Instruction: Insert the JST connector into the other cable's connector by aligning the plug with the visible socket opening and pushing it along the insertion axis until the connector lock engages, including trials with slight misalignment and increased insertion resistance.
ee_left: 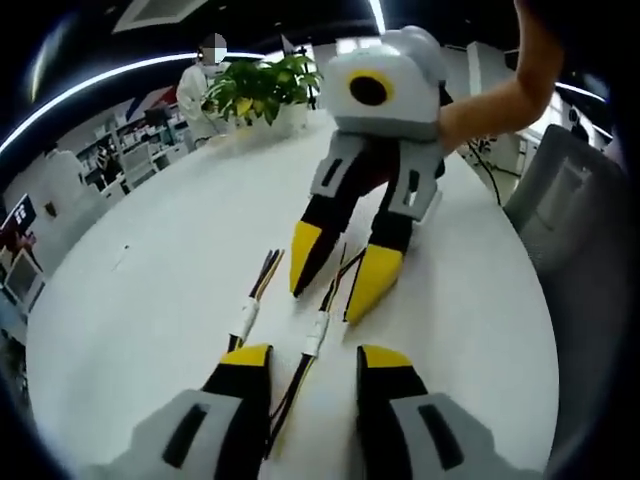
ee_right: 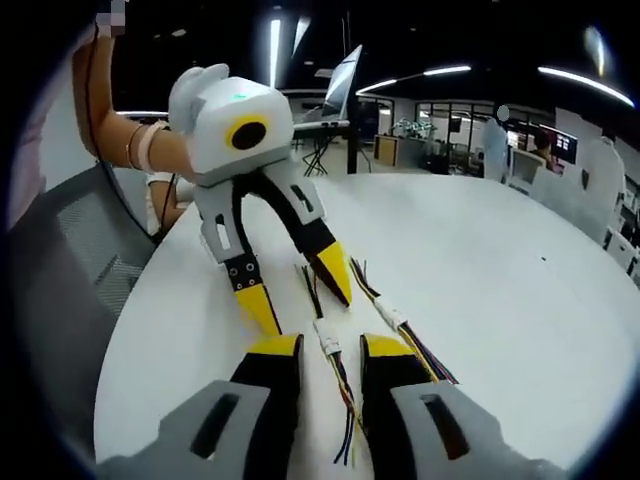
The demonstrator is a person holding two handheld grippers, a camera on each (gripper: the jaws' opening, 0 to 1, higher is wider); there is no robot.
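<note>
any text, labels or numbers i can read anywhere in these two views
None can be read.
The white connectors on the two cables carry no visible print.
The claw housings, left and right, show no lettering.
The background monitor and shelves are too small and blurred to read.

My left claw (ee_left: pixel 312 368) and right claw (ee_right: pixel 331 352) face each other closely; two cables (ee_left: pixel 318 330) lie between. Counter (ee_left: pixel 150 300) open on both flanks. Chair (ee_right: pixel 70 270) crowds one edge.
</note>
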